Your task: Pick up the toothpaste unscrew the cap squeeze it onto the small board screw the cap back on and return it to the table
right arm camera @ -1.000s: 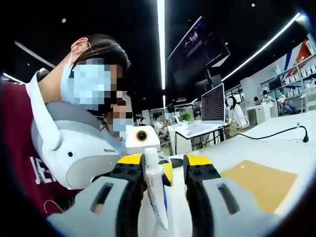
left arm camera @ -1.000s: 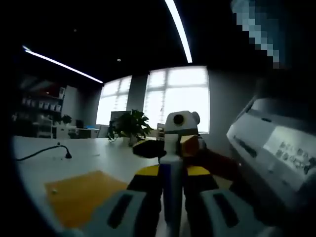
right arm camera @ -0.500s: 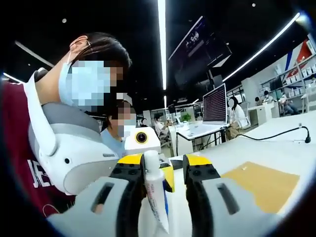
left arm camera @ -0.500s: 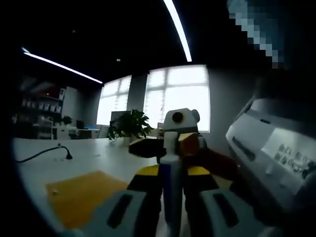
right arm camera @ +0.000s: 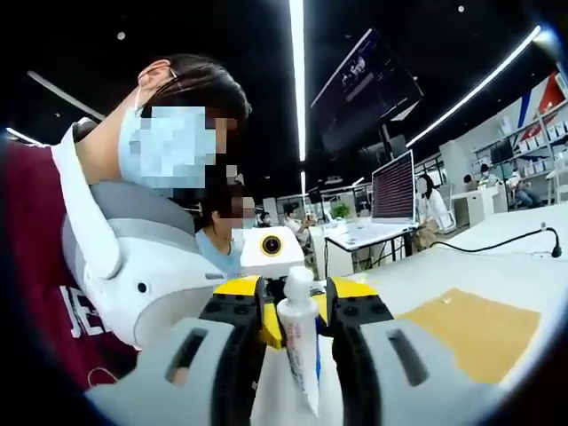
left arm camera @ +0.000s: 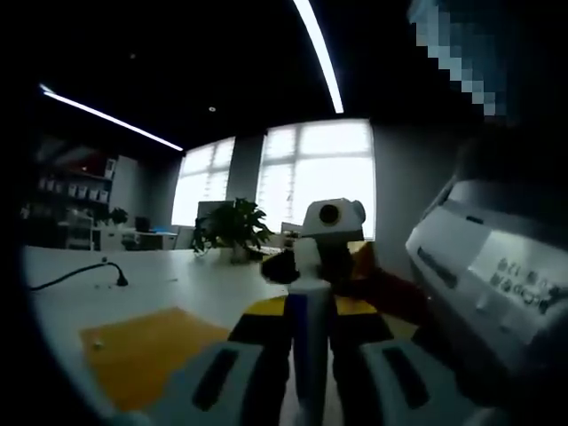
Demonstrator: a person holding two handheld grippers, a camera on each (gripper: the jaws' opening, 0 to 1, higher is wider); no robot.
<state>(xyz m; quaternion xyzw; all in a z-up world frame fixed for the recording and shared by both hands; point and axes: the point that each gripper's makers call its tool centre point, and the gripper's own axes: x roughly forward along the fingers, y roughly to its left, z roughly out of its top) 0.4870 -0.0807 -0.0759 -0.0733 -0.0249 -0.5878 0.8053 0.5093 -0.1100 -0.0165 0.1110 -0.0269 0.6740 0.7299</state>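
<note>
The white toothpaste tube (left arm camera: 308,342) stands upright between my left gripper's (left arm camera: 308,306) jaws, which are shut on its body. Its white cap (left arm camera: 307,256) points up and away. My right gripper (left arm camera: 319,262) faces it from behind, jaws spread either side of the cap. In the right gripper view the tube (right arm camera: 302,351) rises tilted between my right gripper's (right arm camera: 297,297) jaws, cap (right arm camera: 297,282) level with the yellow tips, a small gap on each side. The small orange board (left arm camera: 146,351) lies flat on the white table (left arm camera: 177,284), and is the board (right arm camera: 466,330) at the right.
A black cable (left arm camera: 80,271) runs across the table behind the board. A potted plant (left arm camera: 232,226) stands further back. A white casing (left arm camera: 497,284) is close on the right. A person (right arm camera: 53,266) in a dark red shirt stands close. A laptop (right arm camera: 393,186) sits on a far desk.
The right gripper has shifted so the tube's cap now sits centred between its jaws instead of against the left one. The left gripper keeps its hold on the tube.
</note>
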